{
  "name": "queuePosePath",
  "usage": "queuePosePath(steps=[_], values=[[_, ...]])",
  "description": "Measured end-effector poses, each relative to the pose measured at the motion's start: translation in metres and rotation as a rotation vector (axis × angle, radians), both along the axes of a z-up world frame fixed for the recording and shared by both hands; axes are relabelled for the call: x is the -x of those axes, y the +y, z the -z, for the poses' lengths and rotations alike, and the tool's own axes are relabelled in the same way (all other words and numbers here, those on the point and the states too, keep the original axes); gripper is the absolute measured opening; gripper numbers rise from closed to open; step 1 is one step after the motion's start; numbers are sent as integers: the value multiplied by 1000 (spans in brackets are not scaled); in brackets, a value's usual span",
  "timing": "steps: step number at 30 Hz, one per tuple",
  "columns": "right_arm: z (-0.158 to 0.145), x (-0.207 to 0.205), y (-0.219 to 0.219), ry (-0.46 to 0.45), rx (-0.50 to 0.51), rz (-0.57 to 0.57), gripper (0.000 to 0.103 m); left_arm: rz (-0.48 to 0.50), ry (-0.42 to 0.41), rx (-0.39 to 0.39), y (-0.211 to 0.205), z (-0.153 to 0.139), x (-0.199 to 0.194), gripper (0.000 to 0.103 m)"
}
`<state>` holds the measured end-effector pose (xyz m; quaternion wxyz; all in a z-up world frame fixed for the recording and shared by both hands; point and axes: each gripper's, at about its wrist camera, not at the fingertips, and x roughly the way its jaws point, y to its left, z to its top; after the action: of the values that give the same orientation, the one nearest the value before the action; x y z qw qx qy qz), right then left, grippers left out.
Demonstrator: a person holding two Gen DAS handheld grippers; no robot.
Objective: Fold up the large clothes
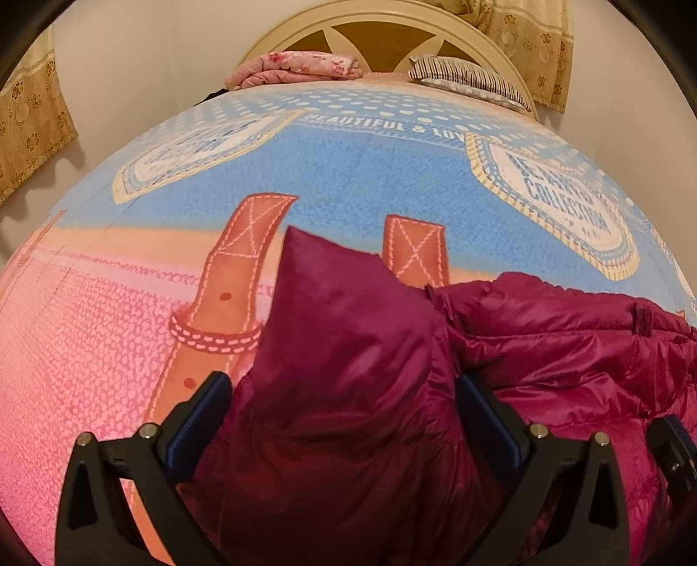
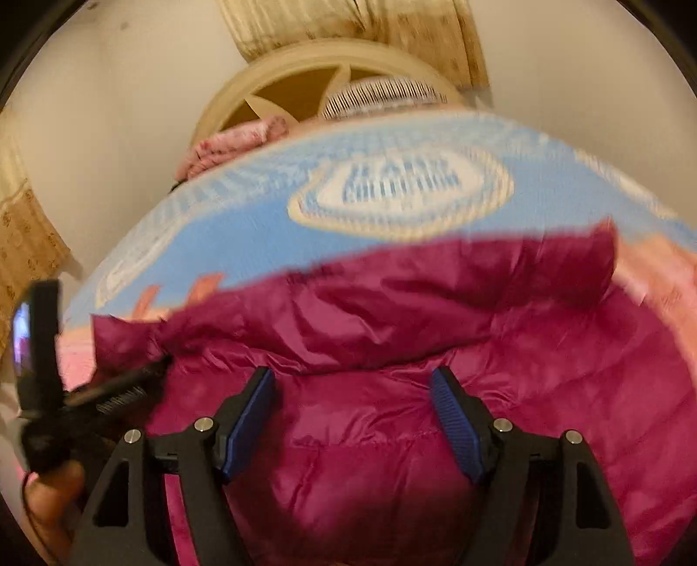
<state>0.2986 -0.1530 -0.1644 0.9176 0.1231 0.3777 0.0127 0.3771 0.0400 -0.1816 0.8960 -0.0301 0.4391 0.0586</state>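
A magenta puffer jacket (image 1: pixel 566 348) lies on a bed covered by a blue and pink printed blanket (image 1: pixel 370 165). In the left wrist view, one thick part of the jacket, likely a sleeve (image 1: pixel 340 331), stands up between the jaws of my left gripper (image 1: pixel 344 418); the jaws are wide apart around it and I cannot tell whether they press it. In the right wrist view, my right gripper (image 2: pixel 353 418) is open just above the jacket's body (image 2: pixel 392 457), jaws apart and empty. The left gripper also shows at the left edge of that blurred view (image 2: pixel 143 374).
A cream headboard (image 1: pixel 379 26) stands at the far end of the bed. A folded pink floral cloth (image 1: pixel 300 69) and a striped pillow (image 1: pixel 466 78) lie by it. Patterned curtains (image 1: pixel 30 122) hang on the walls at both sides.
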Motion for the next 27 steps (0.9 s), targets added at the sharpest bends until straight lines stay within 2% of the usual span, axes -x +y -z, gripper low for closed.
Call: queuePosePath(steps=[4, 7, 9, 13, 17, 21, 24, 25, 27], values=[[9, -5, 0, 0, 7, -24, 77, 2, 3, 23, 3, -4, 3, 103], [12, -8, -1, 9, 14, -32, 78, 23, 15, 99, 17, -15, 19, 103], [13, -7, -2, 6, 2, -36, 79, 35, -24, 139, 32, -31, 44, 103], [13, -4, -4, -9, -29, -39, 79, 48, -76, 124, 57, -47, 97, 103], [13, -3, -2, -13, -30, -40, 79, 101, -51, 143, 70, -32, 128, 103], [12, -2, -3, -17, -32, -40, 79, 137, -38, 222, 67, -11, 130, 102], [12, 0, -4, -24, -44, -41, 79, 161, -71, 297, 61, -6, 127, 92], [12, 1, -4, -26, -48, -41, 79, 177, -79, 318, 58, -7, 126, 86], [11, 1, -5, -28, -54, -41, 79, 220, -73, 368, 55, -6, 124, 67]])
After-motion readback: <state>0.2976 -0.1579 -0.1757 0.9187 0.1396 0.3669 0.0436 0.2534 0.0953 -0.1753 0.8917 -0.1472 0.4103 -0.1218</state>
